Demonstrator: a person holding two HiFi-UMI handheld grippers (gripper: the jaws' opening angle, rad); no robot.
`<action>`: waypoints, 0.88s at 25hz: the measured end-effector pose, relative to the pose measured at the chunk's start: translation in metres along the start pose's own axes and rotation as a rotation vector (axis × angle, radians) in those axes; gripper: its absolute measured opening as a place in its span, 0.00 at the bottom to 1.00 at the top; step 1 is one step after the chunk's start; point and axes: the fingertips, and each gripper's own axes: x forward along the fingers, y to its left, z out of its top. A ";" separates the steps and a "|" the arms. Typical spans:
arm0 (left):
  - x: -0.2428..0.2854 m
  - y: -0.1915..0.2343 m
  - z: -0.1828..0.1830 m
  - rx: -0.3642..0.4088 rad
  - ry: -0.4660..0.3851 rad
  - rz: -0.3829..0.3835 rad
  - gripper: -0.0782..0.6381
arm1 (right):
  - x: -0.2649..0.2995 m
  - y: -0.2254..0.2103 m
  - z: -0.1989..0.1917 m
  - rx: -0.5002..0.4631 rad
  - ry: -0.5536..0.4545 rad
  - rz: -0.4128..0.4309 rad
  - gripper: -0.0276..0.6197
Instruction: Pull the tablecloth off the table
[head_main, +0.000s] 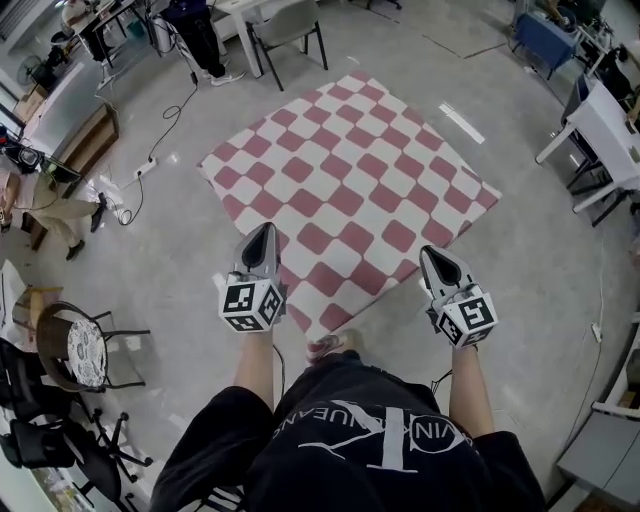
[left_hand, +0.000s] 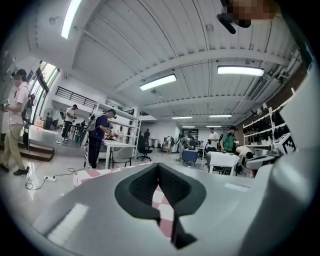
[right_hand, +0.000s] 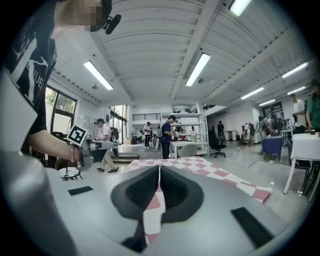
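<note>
Grey floor (head_main: 530, 270) all round. Red-and-white checked tablecloth (head_main: 350, 190) is spread flat ahead of both grippers, its nearest corner between them. Can't tell if it lies on the floor or hangs taut above it. White table (head_main: 605, 125) is well off to the right of the right gripper. Grey chair (head_main: 290, 25) stands beyond the cloth's far edge. Left gripper (head_main: 264, 235) is clamped on the near-left edge and right gripper (head_main: 433, 258) on the near-right edge, with cloth pinched in each.

Left tongs (head_main: 265, 230) and right tongs (head_main: 430, 253) held forward side by side, both pinched on the tablecloth (head_main: 350, 180), 2 forearms outstretched
</note>
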 end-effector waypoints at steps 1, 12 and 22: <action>0.003 0.001 -0.001 0.001 0.005 0.001 0.12 | 0.005 -0.002 -0.001 -0.002 0.007 0.010 0.06; 0.024 0.008 -0.030 -0.081 0.065 0.092 0.12 | 0.076 -0.033 -0.024 -0.016 0.111 0.179 0.06; 0.057 0.029 -0.045 -0.120 0.105 0.296 0.12 | 0.171 -0.083 -0.045 -0.051 0.272 0.371 0.06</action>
